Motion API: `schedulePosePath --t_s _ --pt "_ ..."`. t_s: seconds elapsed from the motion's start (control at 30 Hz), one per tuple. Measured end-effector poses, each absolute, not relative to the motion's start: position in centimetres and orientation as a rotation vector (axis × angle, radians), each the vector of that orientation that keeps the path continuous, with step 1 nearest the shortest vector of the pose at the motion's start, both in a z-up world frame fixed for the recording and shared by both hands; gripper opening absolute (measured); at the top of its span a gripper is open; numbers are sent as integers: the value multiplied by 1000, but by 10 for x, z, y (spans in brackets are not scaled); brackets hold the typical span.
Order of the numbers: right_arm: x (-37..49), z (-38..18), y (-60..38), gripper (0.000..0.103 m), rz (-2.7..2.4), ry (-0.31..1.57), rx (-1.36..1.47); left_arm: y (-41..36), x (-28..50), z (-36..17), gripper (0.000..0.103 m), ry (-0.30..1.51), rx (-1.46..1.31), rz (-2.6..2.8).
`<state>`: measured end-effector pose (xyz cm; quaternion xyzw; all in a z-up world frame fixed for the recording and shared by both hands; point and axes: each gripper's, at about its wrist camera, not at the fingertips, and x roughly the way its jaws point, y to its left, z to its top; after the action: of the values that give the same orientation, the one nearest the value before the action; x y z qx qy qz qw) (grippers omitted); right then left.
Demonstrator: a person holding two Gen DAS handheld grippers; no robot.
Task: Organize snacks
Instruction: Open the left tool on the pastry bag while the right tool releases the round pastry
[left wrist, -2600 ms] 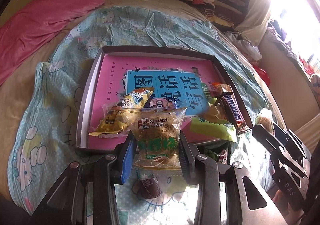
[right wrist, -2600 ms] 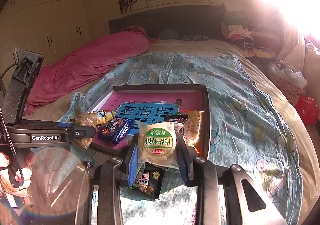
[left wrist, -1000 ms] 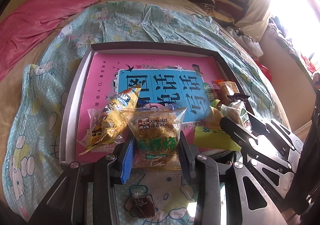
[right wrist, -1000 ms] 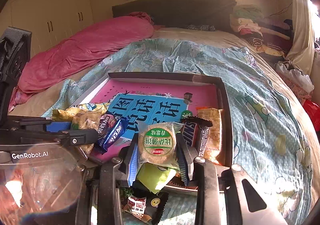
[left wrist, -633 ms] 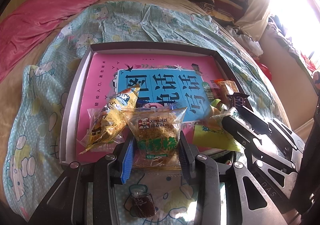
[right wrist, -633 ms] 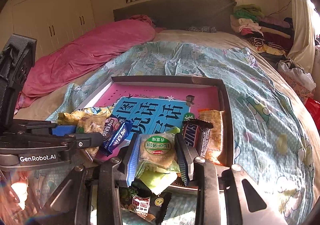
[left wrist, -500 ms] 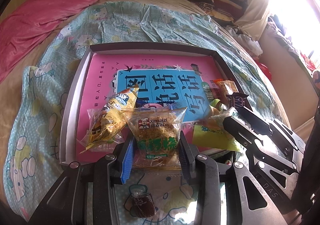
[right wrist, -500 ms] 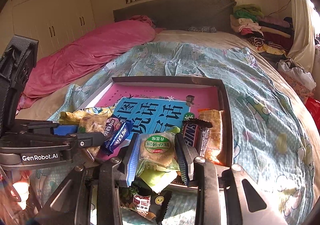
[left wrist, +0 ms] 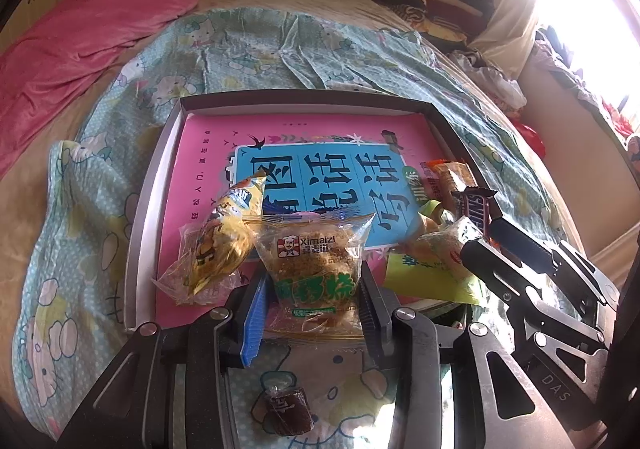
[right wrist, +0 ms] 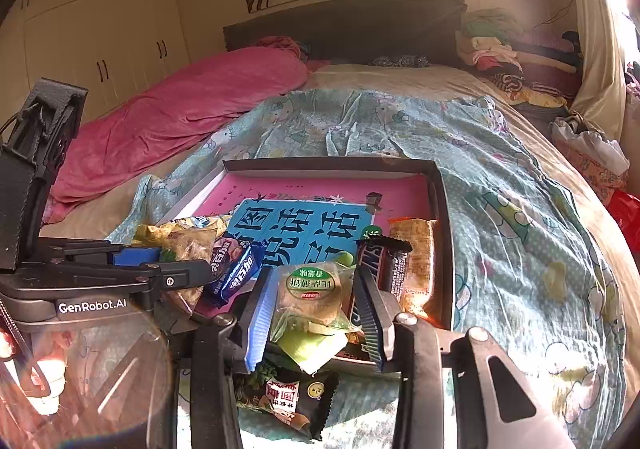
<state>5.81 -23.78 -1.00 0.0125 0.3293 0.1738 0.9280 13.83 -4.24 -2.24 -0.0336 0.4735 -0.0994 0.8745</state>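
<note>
A shallow grey tray [left wrist: 154, 185] with a pink and blue book cover inside lies on the bed. My left gripper [left wrist: 310, 285] is shut on a clear Ximaizi cake packet [left wrist: 314, 265] over the tray's near edge. A yellow snack bag [left wrist: 224, 237] lies beside it. My right gripper [right wrist: 316, 297] stands with its jaws spread around a round green-labelled pastry packet [right wrist: 314, 291], which rests on a green packet [right wrist: 308, 345] in the tray's near right corner. A Snickers bar [right wrist: 380, 261] and an orange-tan packet [right wrist: 416, 257] lie to its right.
A blue Oreo-type packet [right wrist: 236, 269] lies between the grippers. A dark wrapped sweet [left wrist: 286, 407] and a black snack packet [right wrist: 292, 397] lie on the Hello Kitty blanket [left wrist: 92, 209] in front of the tray. A pink duvet [right wrist: 172, 121] lies far left; clothes are piled at the right.
My right gripper carried the green-labelled pastry over the tray's near right corner, lowered it onto the green packet and spread its jaws. My left gripper stayed shut on the Ximaizi packet, nearly still.
</note>
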Motion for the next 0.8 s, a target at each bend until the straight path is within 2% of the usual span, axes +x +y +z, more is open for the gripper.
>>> schedulePosePath --t_s 0.2,0.4,0.53,0.8 --pt "58 -8 -239 40 354 672 31 -43 139 -22 44 986 -60 -202" --pt "58 -6 -242 45 347 666 39 -43 138 -21 47 985 -54 -195" --pt "58 -5 -243 46 346 661 43 -43 136 -16 51 969 -52 -201" --pt "55 -1 -245 55 331 638 39 -43 132 -6 59 943 -61 -211"
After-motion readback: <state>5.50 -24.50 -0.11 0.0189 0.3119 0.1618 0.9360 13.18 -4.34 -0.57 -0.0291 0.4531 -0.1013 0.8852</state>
